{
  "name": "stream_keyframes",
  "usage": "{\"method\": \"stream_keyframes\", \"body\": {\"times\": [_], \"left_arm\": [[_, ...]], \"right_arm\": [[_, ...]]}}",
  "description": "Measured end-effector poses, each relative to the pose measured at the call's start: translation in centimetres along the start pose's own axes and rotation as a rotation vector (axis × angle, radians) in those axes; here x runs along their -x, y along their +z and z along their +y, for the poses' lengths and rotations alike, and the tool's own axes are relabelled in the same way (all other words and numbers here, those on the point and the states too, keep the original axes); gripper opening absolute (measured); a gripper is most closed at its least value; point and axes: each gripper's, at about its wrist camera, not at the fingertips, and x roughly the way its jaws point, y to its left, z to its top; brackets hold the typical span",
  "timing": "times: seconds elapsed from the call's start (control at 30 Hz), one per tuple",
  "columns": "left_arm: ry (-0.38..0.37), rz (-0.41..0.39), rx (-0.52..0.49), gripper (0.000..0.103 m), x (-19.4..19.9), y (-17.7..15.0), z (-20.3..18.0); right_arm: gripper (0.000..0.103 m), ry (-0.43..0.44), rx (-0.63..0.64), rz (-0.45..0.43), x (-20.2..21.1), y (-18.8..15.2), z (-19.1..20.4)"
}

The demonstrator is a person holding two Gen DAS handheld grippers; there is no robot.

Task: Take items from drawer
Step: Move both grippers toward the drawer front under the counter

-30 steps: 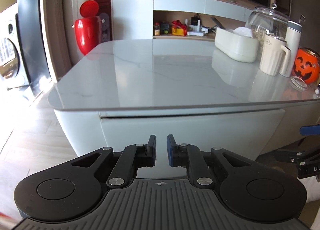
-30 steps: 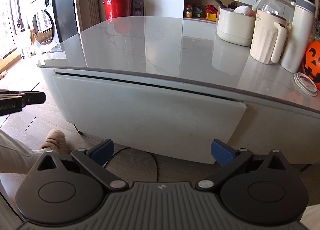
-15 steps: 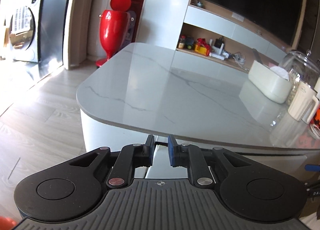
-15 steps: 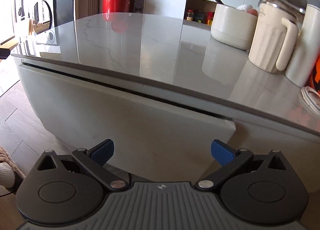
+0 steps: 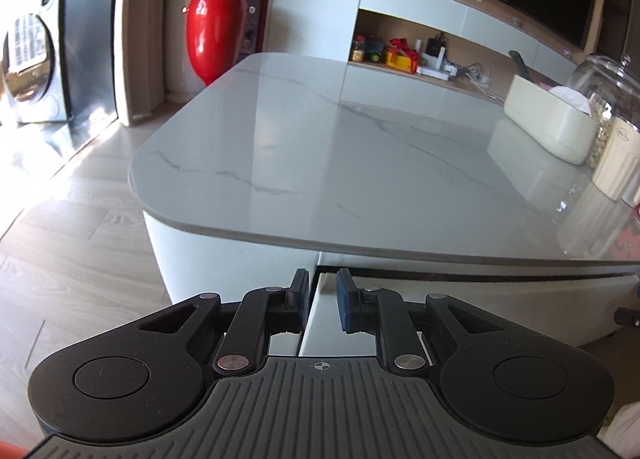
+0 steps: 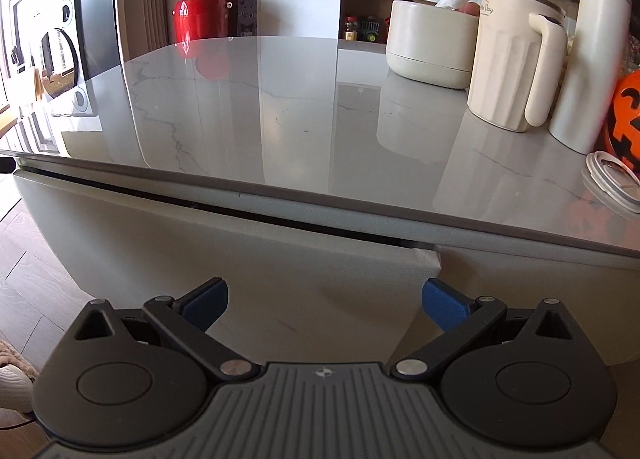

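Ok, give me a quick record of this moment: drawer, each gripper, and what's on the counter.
drawer: front under the countertop, slightly ajar, contents hidden
left gripper: jaws nearly shut, straddling the drawer's left end edge, grip unclear
right gripper: jaws wide open, empty, facing the drawer's right end
on counter: cream tub, jug, flask, pumpkin, loose lid
items taken: none yet

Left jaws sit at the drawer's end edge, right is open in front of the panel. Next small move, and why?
Probably close the left gripper on the drawer front's left end edge, which sits in the narrow gap between its jaws, then pull. The drawer looks only slightly ajar under the tabletop, nothing inside shows yet, and the right gripper hangs wide open, gripping nothing.
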Motion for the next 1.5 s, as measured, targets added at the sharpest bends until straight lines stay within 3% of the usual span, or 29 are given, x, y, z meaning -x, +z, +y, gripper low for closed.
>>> {"method": "stream_keyframes", "body": {"times": [0.13, 0.3, 0.4, 0.5, 0.57, 0.67, 0.87, 1.13, 1.5], "left_arm": [[-0.074, 0.038, 0.159, 0.018, -0.4, 0.2, 2.4], [-0.082, 0.032, 0.144, 0.017, -0.3, -0.1, 2.5], [-0.105, 0.037, 0.184, 0.017, -0.4, -0.1, 3.1], [-0.200, 0.101, 0.226, 0.020, -1.2, -0.3, 3.2], [-0.225, 0.130, 0.183, 0.020, -1.3, -0.6, 2.5], [-0.207, 0.108, 0.104, 0.020, -0.8, -0.8, 1.7], [-0.154, 0.010, 0.124, 0.020, 0.5, 0.2, 2.3], [-0.125, 0.015, 0.048, 0.020, 0.6, 0.1, 1.2], [-0.131, 0.021, 0.087, 0.020, 0.0, 0.3, 1.3]], "right_arm": [[0.103, -0.008, -0.042, 0.027, -0.5, 0.1, -0.6], [0.103, 0.006, -0.177, 0.072, -1.2, 0.5, -2.1], [0.103, -0.006, -0.183, 0.070, -1.2, 0.4, -2.3], [0.103, -0.010, -0.177, 0.064, -1.1, 0.4, -2.3], [0.103, -0.008, -0.176, 0.057, -1.0, 0.5, -2.2], [0.103, -0.010, -0.174, 0.051, -0.8, 0.6, -2.3], [0.103, -0.010, -0.179, 0.026, -0.6, 1.0, -2.2], [0.103, -0.006, -0.157, -0.001, -0.3, 1.4, -1.7], [0.103, -0.017, -0.187, 0.044, -1.0, 1.0, -2.3]]}}
